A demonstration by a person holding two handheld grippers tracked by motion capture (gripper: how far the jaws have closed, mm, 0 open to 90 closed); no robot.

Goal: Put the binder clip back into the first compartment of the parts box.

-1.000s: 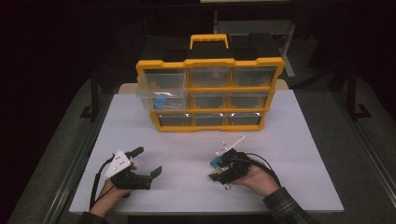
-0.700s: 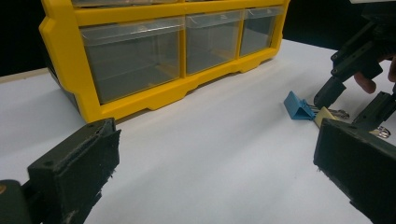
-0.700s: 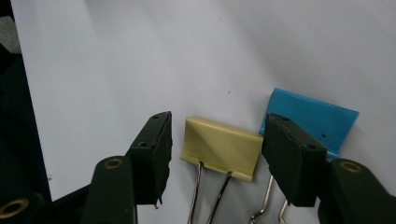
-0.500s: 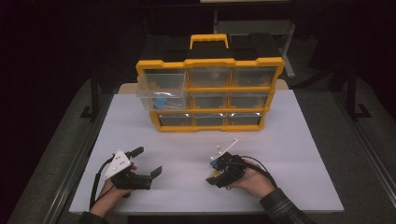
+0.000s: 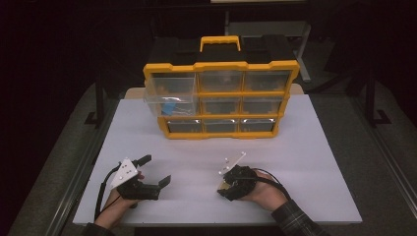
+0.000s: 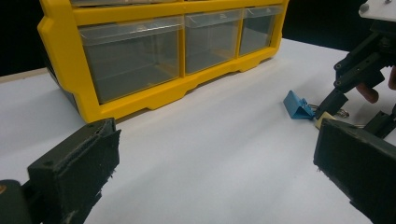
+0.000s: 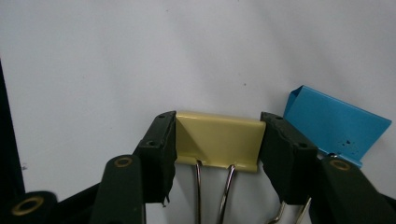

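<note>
A yellow binder clip (image 7: 217, 144) lies on the white table (image 5: 305, 147), wire handles toward the camera. My right gripper (image 7: 218, 128) has just been closing, and its two pads now press on the clip's two ends. A blue binder clip (image 7: 336, 123) lies just right of it, beside the right jaw. In the high view the right gripper (image 5: 227, 186) points down at the near middle of the table. My left gripper (image 5: 155, 169) rests open at the near left with nothing between its pads. The left gripper view shows the blue clip (image 6: 298, 105) and the right gripper (image 6: 355, 112).
A yellow drawer organizer (image 5: 221, 66) with a handle stands at the back of the table. Its top-left clear drawer (image 5: 169, 96) is pulled out and holds something blue (image 5: 171, 105). The table's near edge runs just behind both hands.
The right hand has shifted slightly left and toward the near edge, tipping its gripper down over the clips. The left hand has stayed put.
</note>
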